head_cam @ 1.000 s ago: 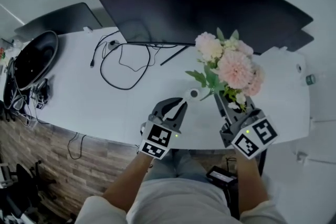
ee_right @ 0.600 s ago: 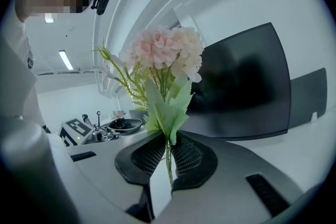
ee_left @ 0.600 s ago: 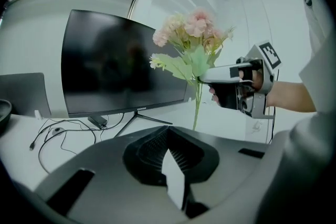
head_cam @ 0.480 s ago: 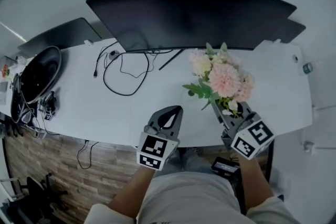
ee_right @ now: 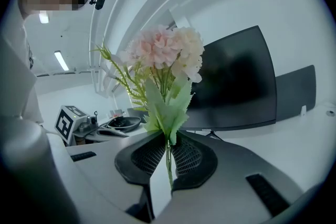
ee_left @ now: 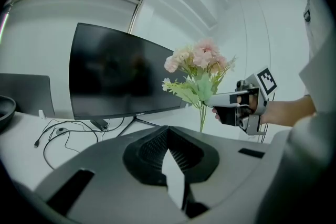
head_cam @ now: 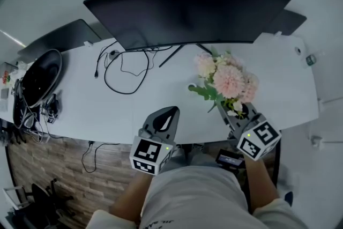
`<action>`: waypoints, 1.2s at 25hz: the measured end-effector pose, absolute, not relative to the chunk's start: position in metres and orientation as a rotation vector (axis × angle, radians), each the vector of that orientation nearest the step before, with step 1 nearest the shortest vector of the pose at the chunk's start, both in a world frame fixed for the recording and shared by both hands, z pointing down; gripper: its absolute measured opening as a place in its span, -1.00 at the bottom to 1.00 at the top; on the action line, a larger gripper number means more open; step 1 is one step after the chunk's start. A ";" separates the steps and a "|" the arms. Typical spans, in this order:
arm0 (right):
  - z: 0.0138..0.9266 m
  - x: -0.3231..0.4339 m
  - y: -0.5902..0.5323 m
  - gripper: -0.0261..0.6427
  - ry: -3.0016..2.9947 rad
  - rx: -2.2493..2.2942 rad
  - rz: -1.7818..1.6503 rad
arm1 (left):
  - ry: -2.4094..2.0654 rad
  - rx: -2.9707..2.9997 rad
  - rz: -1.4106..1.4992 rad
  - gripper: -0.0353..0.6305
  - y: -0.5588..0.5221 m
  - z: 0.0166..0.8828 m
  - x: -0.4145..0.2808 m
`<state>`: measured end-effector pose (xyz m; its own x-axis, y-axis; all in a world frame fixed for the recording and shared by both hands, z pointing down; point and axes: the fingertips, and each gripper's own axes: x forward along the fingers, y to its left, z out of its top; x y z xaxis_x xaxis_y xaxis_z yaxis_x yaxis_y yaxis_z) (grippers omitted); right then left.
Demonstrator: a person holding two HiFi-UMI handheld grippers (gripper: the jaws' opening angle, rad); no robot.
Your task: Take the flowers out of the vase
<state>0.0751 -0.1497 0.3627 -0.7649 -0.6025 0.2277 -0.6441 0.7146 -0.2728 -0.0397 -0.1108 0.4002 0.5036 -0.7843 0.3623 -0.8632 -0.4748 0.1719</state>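
A bunch of pink and cream flowers [head_cam: 228, 79] with green leaves stands up from my right gripper [head_cam: 223, 108], which is shut on the thin green stems [ee_right: 168, 161] over the white desk's front edge. In the right gripper view the blooms [ee_right: 164, 52] rise just above the jaws. My left gripper [head_cam: 172, 111] is shut with nothing in it, to the left of the flowers and apart from them. From the left gripper view, the bouquet [ee_left: 199, 63] and the right gripper [ee_left: 215, 98] holding it lie ahead to the right. I see no vase in any view.
A wide curved black monitor [head_cam: 187, 8] stands at the back of the white desk [head_cam: 107, 110], with black cables [head_cam: 126, 69] looped in front of it. A dark flat panel [head_cam: 59, 35] and a round black object [head_cam: 37, 69] sit at the far left.
My left gripper's jaws have shut and it has drawn back towards me and risen. A small white thing at its tips a second ago is gone from view. The flowers stay in the right gripper.
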 end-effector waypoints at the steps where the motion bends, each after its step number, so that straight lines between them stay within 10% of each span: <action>1: 0.362 0.076 -0.149 -0.75 -2.793 1.023 0.516 | -1.375 2.422 0.333 -0.88 -0.110 0.398 -0.039; 30: 0.349 0.092 -0.116 -0.75 -2.839 0.959 0.524 | -1.364 2.471 0.320 -0.88 -0.089 0.369 -0.007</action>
